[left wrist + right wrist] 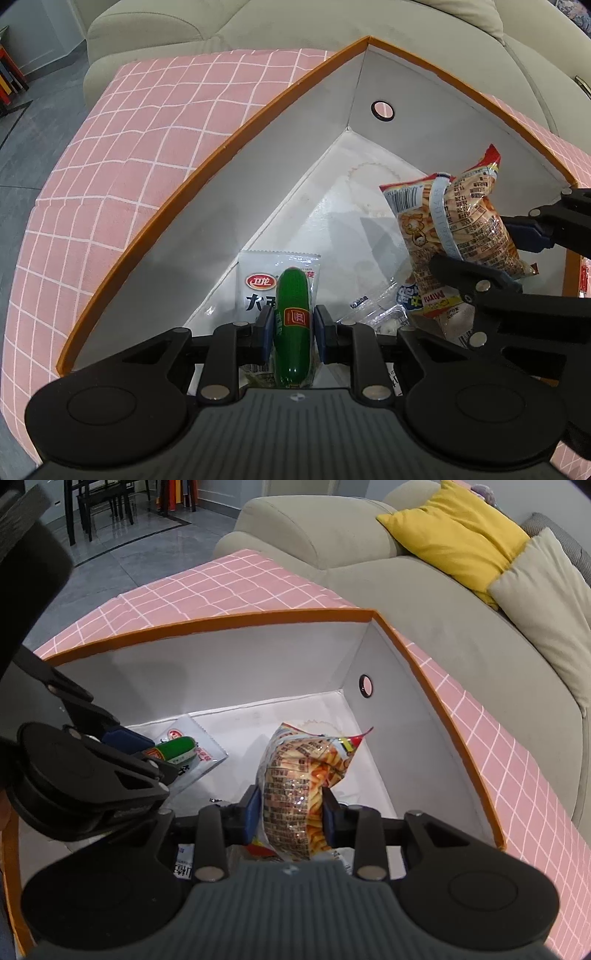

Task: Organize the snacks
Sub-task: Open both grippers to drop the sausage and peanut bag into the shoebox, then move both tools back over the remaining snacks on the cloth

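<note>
My left gripper is shut on a green sausage-shaped snack and holds it inside the orange-rimmed box, above a white flat snack packet. My right gripper is shut on an orange crisps bag and holds it over the white box floor. In the left wrist view the right gripper and the crisps bag are at the right. In the right wrist view the left gripper with the green snack is at the left. More packets lie under the bag.
The box stands on a pink checked cloth beside a beige sofa with a yellow cushion. A round hole is in one box wall. Dark chairs stand far off on the grey floor.
</note>
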Motion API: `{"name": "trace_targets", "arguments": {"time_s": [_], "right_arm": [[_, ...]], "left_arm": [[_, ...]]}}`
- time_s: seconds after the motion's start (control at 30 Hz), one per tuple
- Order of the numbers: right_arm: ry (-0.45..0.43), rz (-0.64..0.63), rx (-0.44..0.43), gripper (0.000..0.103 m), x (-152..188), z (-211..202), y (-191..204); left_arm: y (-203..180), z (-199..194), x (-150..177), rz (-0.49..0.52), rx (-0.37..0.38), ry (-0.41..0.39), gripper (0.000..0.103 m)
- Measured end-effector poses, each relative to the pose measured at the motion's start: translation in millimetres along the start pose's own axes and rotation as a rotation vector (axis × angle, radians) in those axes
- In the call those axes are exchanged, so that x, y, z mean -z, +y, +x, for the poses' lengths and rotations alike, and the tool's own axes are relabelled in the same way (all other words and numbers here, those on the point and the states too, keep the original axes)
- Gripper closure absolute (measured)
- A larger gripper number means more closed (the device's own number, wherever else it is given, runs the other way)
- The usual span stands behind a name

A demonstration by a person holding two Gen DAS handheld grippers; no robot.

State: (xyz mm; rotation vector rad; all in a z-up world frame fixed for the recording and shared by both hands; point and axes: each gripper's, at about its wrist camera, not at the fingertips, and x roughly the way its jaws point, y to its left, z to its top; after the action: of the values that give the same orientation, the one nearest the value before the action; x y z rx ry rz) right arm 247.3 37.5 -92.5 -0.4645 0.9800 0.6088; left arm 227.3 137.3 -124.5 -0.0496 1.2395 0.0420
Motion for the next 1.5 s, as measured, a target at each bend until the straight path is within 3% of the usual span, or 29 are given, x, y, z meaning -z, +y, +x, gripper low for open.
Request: {"name": "trace_targets", "arguments": {"time_s": [0.13, 0.3, 0.4, 0.87, 1.23, 1.5], "right_arm": [[-0.002, 0.008, 0.018, 0.057, -1, -5, -2], [-0.003, 0.032, 0.029, 0.05, -2, -17, -7], [-0.015, 0.038, 0.044, 0.041, -2, -28, -9], [-0.16, 0.187, 0.095, 0.039, 22, -115, -26], [-0.302, 0.365, 0.139, 0.036, 98, -176, -47], [-0.267, 0.507, 0.183, 0.036, 171, -184, -70]], "left_arm": [[0, -8, -1, 0.005, -0.007, -0.022, 0.076], [-2, -23, 0, 0.009, -0.004, -0.056, 0.066], [-1, -35, 2, 0.001, 0.001, -0.086, 0.063], [-22, -118, 20, -0.06, -0.001, -0.309, 0.058], [-79, -159, 50, 0.016, 0.016, -0.436, 0.058], [-122, -147, 71, 0.092, 0.097, -0.419, 0.058]]}}
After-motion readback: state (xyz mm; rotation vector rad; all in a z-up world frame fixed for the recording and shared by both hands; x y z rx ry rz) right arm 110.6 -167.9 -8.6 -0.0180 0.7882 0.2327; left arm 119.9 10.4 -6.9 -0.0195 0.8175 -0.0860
